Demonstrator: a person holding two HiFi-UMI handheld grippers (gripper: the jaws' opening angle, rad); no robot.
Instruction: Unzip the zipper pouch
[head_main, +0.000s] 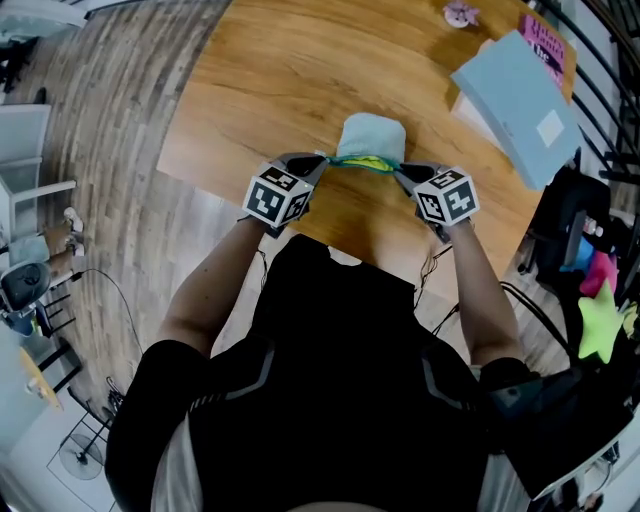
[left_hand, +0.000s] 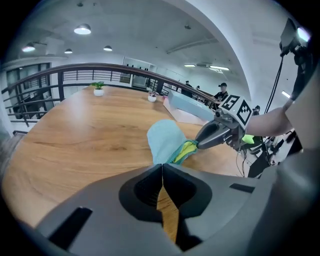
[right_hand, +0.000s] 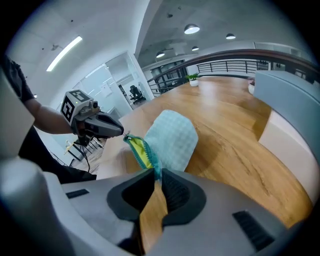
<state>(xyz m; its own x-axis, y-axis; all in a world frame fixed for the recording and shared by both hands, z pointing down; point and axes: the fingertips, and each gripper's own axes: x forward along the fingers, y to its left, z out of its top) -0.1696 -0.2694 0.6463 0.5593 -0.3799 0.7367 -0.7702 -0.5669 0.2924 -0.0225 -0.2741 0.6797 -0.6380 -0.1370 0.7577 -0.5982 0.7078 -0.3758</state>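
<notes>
Overhead, the head view shows the zipper pouch (head_main: 372, 135) held between the two tongs at the near edge of the wooden table (head_main: 300, 70), its mouth only a thin teal-and-yellow strip. The right gripper view alone shows that mouth gaping, with yellow lining between the teal zipper tapes, and the right gripper (right_hand: 156, 175) clenched on the tape's near end. The left gripper view shows the left gripper (left_hand: 162, 167) with jaws pressed together at the pouch's opposite corner. Whether they pinch the slider or the fabric is too small to tell. Nor can I tell whether the pouch's body rests on the wood.
</notes>
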